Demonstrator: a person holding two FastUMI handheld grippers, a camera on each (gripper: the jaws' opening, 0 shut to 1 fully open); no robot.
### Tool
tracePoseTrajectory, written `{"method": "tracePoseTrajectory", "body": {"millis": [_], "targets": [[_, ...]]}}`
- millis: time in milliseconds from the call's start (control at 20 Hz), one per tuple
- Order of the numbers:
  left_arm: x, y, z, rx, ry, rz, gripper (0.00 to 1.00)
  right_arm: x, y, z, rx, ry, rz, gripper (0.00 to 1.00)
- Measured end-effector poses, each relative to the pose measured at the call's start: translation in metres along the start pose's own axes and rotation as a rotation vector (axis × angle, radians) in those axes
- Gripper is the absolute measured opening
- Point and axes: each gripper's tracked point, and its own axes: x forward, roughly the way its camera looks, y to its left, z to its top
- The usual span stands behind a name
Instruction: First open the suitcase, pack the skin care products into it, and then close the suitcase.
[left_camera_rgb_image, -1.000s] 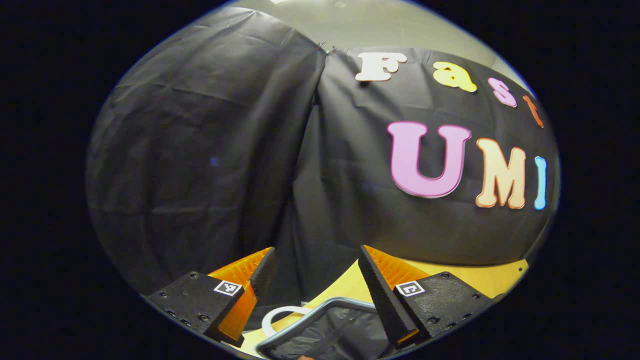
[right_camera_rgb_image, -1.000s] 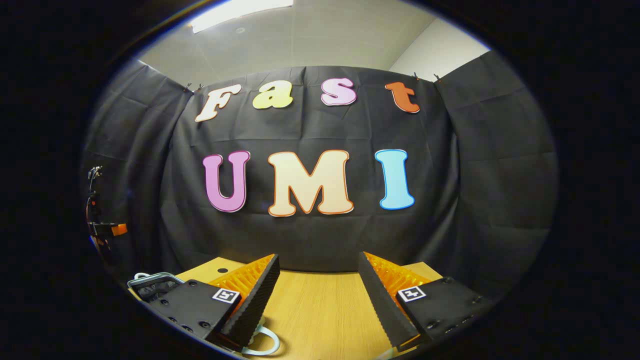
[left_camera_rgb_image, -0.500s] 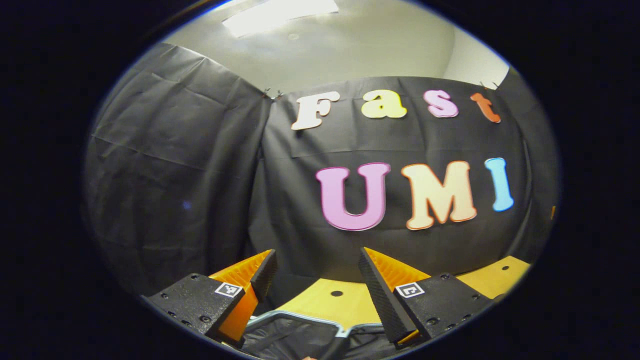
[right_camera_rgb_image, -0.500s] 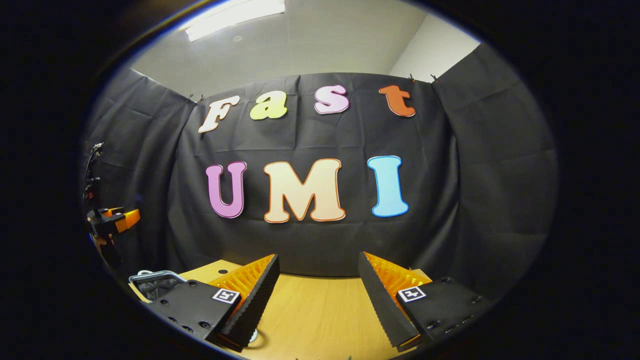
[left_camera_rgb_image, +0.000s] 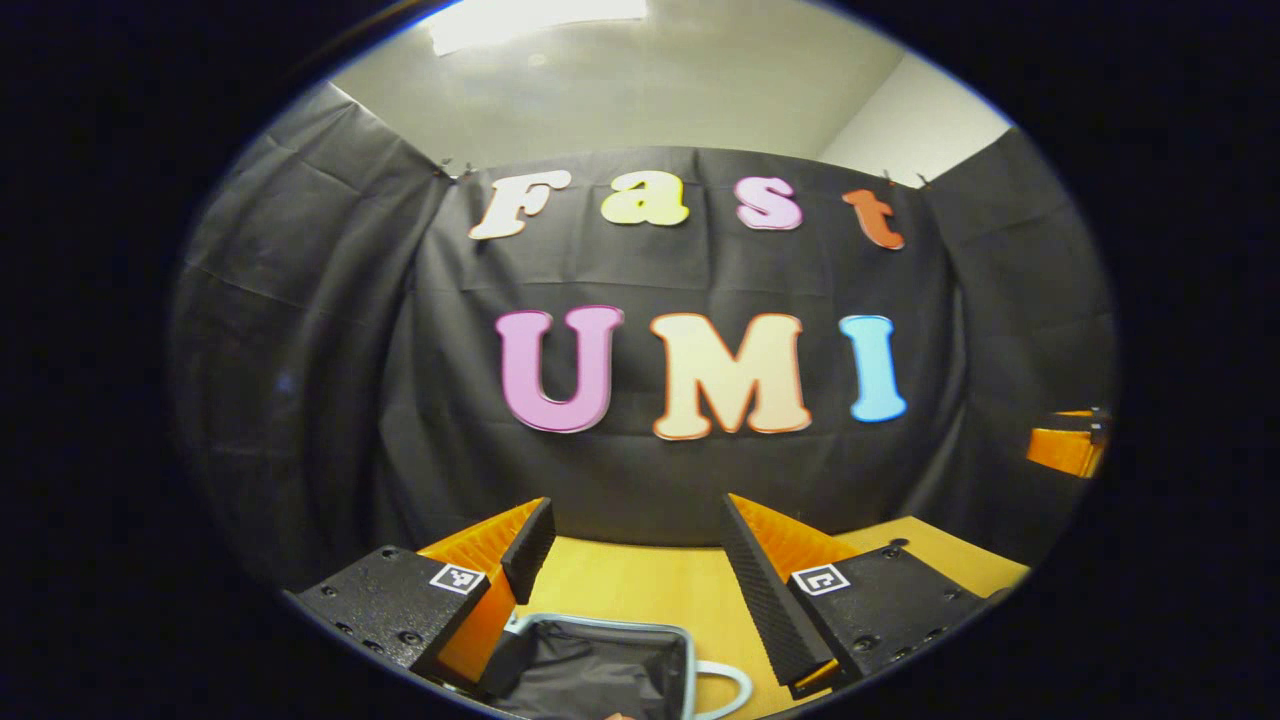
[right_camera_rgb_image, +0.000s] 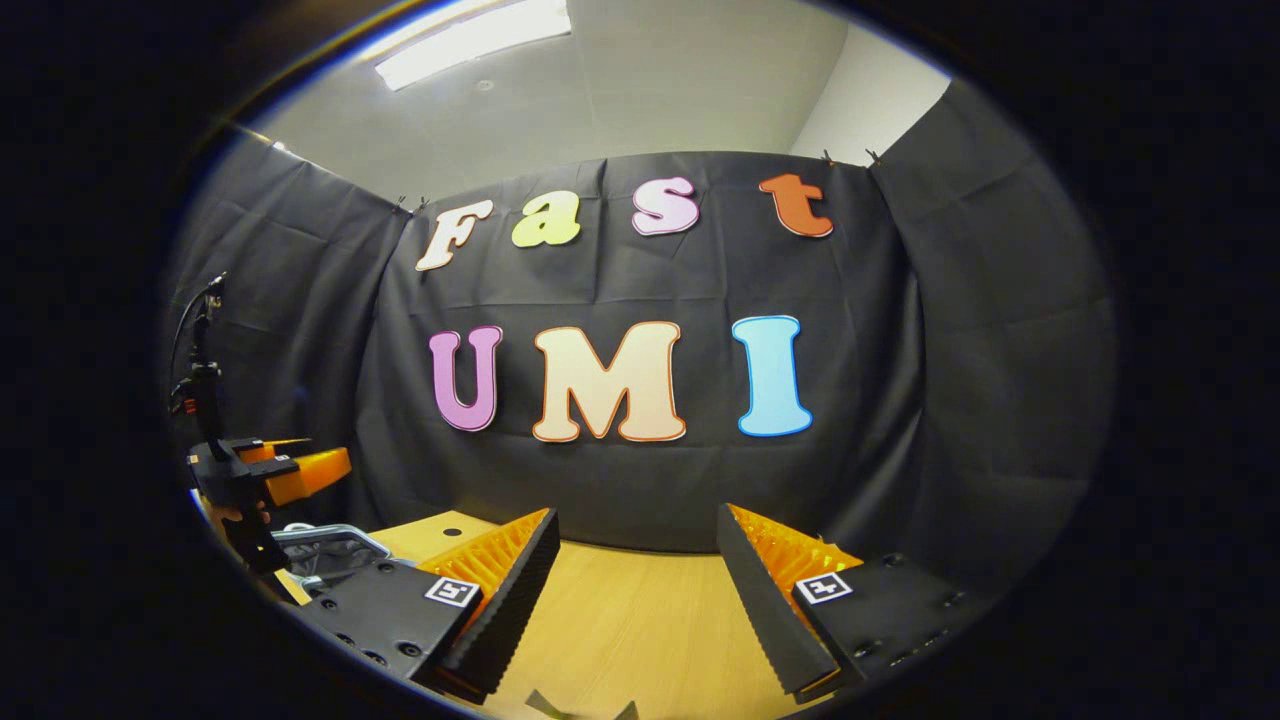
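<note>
Both grippers hang spread wide, holding nothing: left gripper (left_camera_rgb_image: 630, 560) above the open grey-rimmed, dark-lined suitcase (left_camera_rgb_image: 590, 665) on the wooden table (left_camera_rgb_image: 640, 585), right gripper (right_camera_rgb_image: 635, 575) alongside, probably ready for packing.

The suitcase (left_camera_rgb_image: 590, 665) lies open on the table, dark-lined.

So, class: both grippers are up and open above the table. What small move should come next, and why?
Probably tip the left gripper down toward the suitcase. The suitcase lies open just below its spread fingers, its dark lining showing, and nothing is held. The right gripper is open too, over bare table. No skin care products are visible, so looking down to find them seems the sensible step.
</note>
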Motion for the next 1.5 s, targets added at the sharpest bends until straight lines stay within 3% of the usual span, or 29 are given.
{"method": "tracePoseTrajectory", "body": {"millis": [200,400,1050,1300,1500], "targets": [[-0.014,-0.075,-0.036,0.016,0.080,-0.159,0.96,-0.013,0.002,-0.005,-0.026,0.016,0.037,0.98],[-0.039,-0.133,-0.079,0.017,0.177,-0.263,0.93,-0.023,-0.002,-0.012,-0.036,0.037,0.045,0.98],[-0.087,-0.214,-0.231,-0.071,0.514,-0.401,0.91,-0.042,-0.021,-0.035,-0.108,0.097,0.034,0.98],[-0.091,-0.222,-0.264,-0.110,0.617,-0.408,0.65,-0.045,-0.031,-0.054,-0.112,0.135,0.017,0.99],[-0.094,-0.225,-0.284,-0.097,0.680,-0.423,0.21,-0.050,-0.032,-0.072,-0.108,0.161,0.027,1.00]]}}
